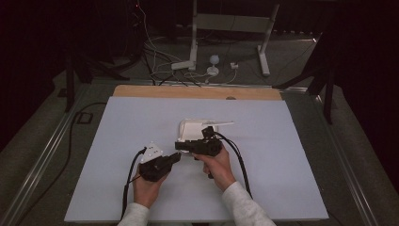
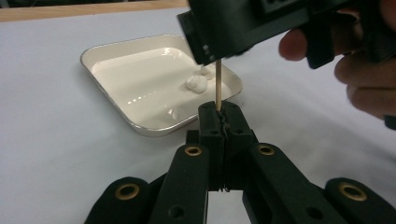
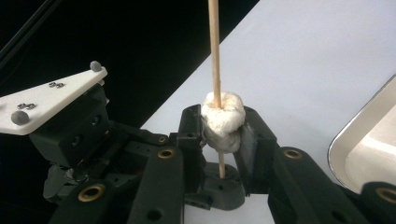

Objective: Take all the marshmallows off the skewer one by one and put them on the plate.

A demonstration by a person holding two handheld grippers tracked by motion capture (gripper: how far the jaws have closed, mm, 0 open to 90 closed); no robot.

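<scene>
1. Pale blue-grey sheeting covers the table [image 1: 117, 188], with a strip of bare wood along its far edge.
2. The left gripper [image 1: 175, 158] sits left of the table's middle, nearer the near edge, held in the person's left hand [image 1: 147, 188].
3. In the left gripper view its jaws are clenched on the lower end of a thin wooden skewer [image 2: 218, 86], which stands upright out of them.
4. The skewer rises straight into the right gripper [image 1: 180, 145], which hangs just above the left one's tips.
5. In the right gripper view the skewer passes through a white marshmallow [image 3: 223, 120], and the right gripper's pads press on the marshmallow from both sides, squashing it a little.
6. Below the marshmallow the skewer's end runs down into the left gripper's closed tips.
7. The right hand [image 1: 217, 165] holds its gripper near the table's middle, pointing towards the left gripper.
8. A white square tray [image 1: 188, 126] with a metal rim lies just beyond the grippers, towards the far edge and about midway across the table.
9. In the left gripper view one more white marshmallow piece [image 2: 197, 84] lies in the tray near its right side.
10. The tray rests flat on the sheeting, apart from both grippers.
</scene>
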